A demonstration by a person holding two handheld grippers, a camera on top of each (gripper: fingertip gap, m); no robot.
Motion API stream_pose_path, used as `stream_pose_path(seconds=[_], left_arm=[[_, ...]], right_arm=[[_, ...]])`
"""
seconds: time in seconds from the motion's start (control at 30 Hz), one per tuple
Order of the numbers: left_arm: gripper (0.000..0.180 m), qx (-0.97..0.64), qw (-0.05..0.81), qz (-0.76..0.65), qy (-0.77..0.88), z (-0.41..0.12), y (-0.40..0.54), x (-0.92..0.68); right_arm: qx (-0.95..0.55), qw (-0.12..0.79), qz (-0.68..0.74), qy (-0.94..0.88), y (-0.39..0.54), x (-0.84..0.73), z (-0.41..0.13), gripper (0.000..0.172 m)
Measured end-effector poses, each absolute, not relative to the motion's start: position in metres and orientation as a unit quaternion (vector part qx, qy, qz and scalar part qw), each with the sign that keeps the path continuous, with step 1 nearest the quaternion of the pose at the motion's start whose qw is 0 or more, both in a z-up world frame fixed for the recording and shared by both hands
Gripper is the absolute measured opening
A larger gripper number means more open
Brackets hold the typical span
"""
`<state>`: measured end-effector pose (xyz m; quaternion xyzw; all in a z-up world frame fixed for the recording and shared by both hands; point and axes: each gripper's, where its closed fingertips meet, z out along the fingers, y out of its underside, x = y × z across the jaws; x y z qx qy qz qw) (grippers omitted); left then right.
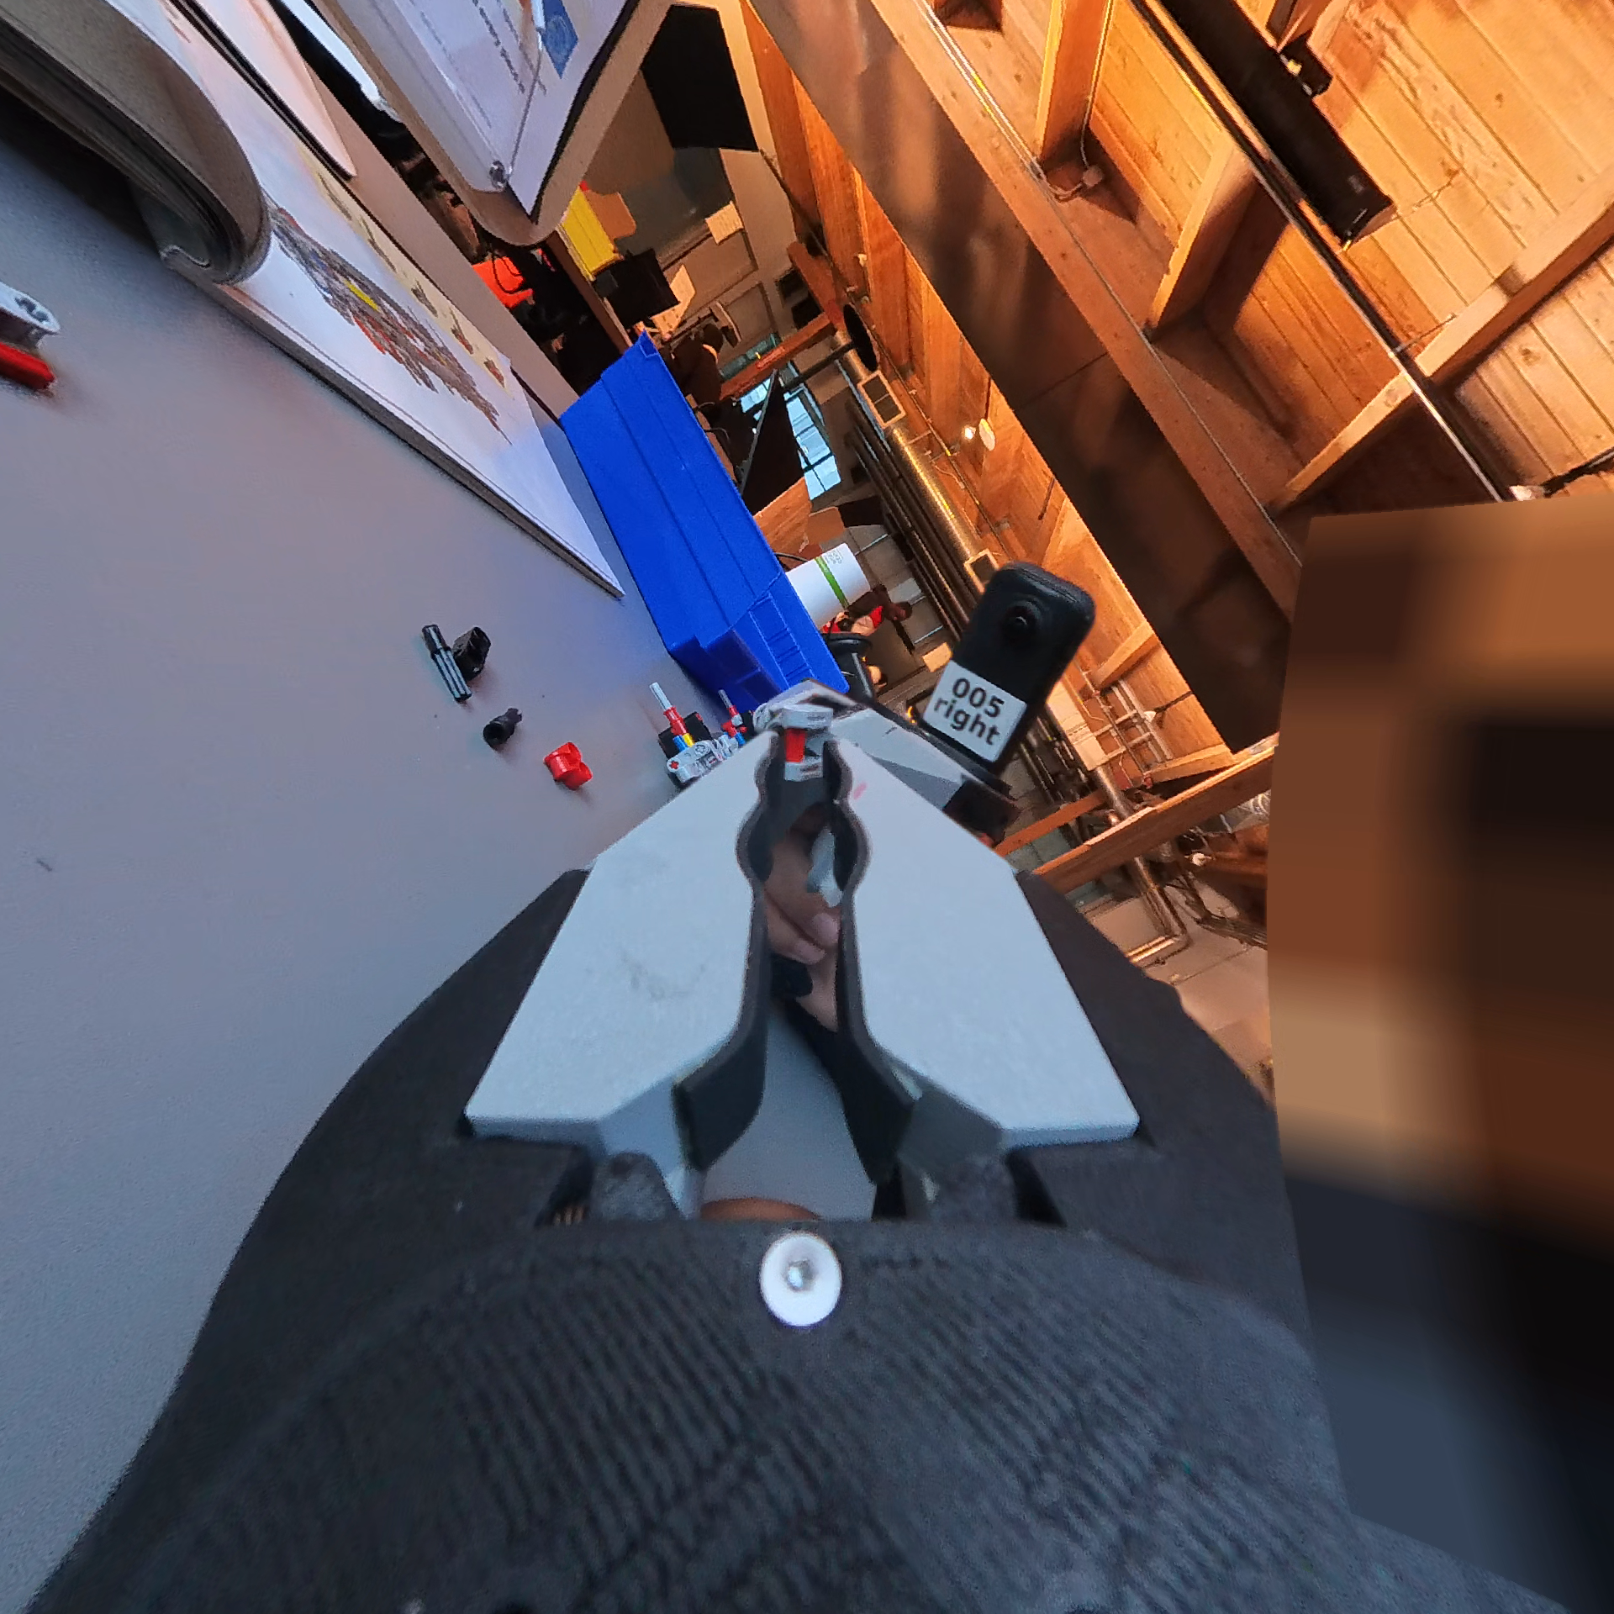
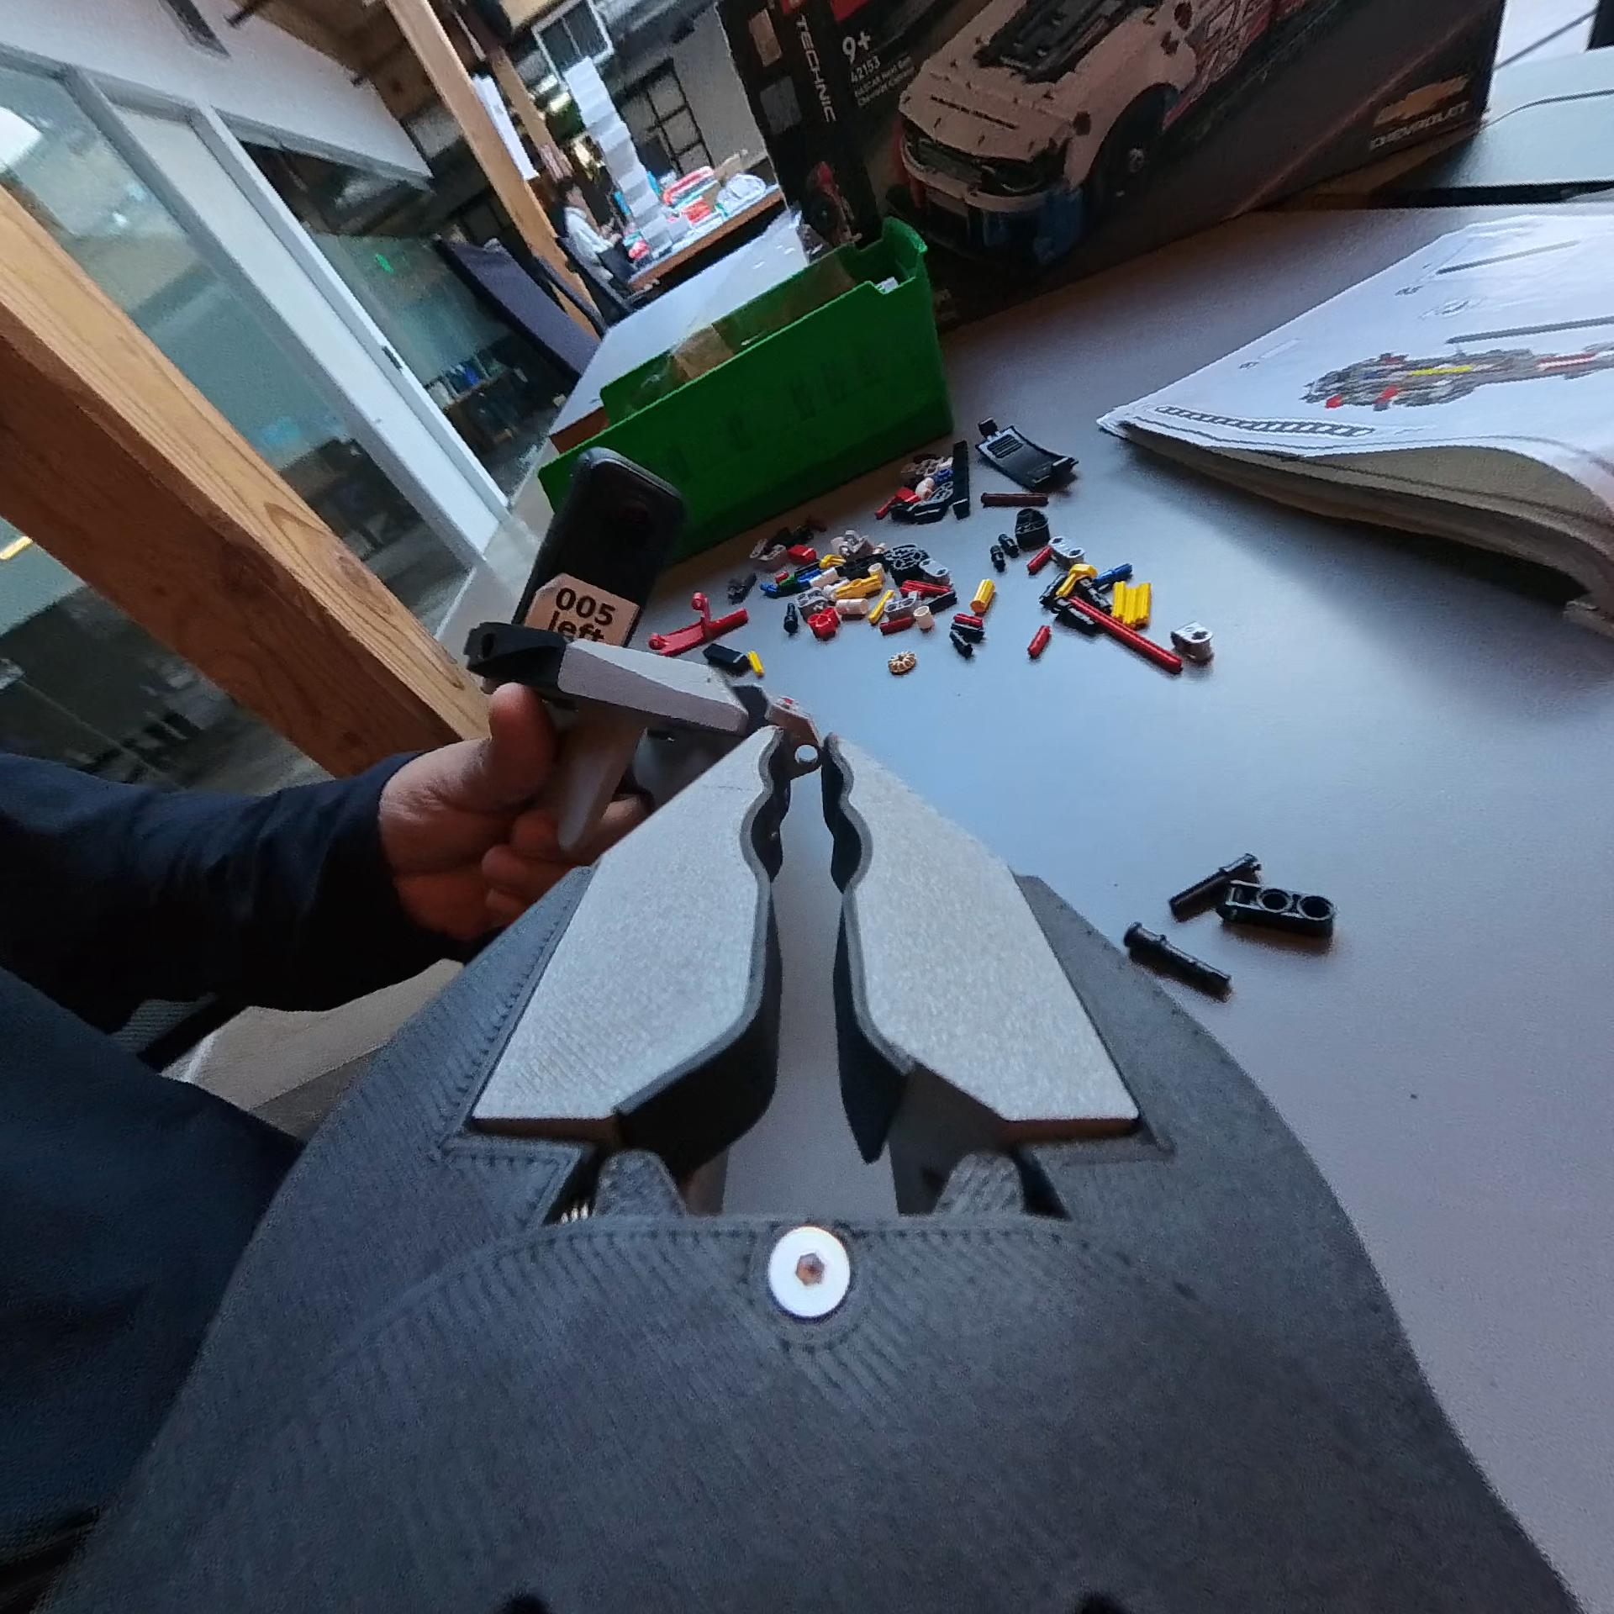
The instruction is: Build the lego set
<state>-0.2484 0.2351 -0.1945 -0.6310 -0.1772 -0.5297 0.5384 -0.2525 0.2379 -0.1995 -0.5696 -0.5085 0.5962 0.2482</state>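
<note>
Held above the grey table (image 2: 1310, 742), between both sets of fingertips: a small grey-and-red brick assembly (image 1: 796, 753). Left gripper (image 1: 799, 760) nearly closed, pads pinching the assembly's red and grey end. Right gripper (image 2: 803, 760) likewise nearly closed, tips clamped on the grey holed end (image 2: 802, 758) of the same piece, meeting the left at an angle. Just beside, a hand (image 2: 472, 830) wrapped round the left gripper's handle. Near the right gripper, on the table, black pins and a black two-hole beam (image 2: 1279, 908). Farther out, a red connector (image 1: 568, 765) and a scatter of small coloured bricks (image 2: 926, 585). Beyond these, an open instruction booklet (image 2: 1397, 419), a green bin (image 2: 786, 419), a blue bin (image 1: 690, 524), and at the far edge a kit box (image 2: 1135, 131) picturing a white car.
</note>
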Motion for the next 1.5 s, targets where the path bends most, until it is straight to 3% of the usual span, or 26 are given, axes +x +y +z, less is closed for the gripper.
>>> stream_pose_path(seconds=[0.1, 0.23, 0.57, 1.27, 1.5], left_arm=[[0.004, -0.637, 0.541, -0.521, -0.17, -0.1949, 0.2352, -0.248], [0.015, -0.649, 0.536, -0.512, -0.169, -0.1982, 0.236, -0.2482], [0.003, -0.647, 0.539, -0.515, -0.161, -0.1957, 0.2352, -0.2473], [0.002, -0.682, 0.555, -0.46, -0.121, -0.1959, 0.2325, -0.2453], [0.002, -0.703, 0.526, -0.472, -0.086, -0.1936, 0.231, -0.242]], right_arm=[[-0.569, 0.24, 0.605, -0.503, 0.237, -0.2521, -0.1985, 0.003], [-0.568, 0.241, 0.603, -0.506, 0.2363, -0.2521, -0.1982, 0.003], [-0.565, 0.235, 0.601, -0.513, 0.2327, -0.2522, -0.2, 0.003], [-0.567, 0.252, 0.595, -0.511, 0.2318, -0.2506, -0.1986, 0.004], [-0.565, 0.275, 0.591, -0.505, 0.2321, -0.2489, -0.1946, 0.004]])
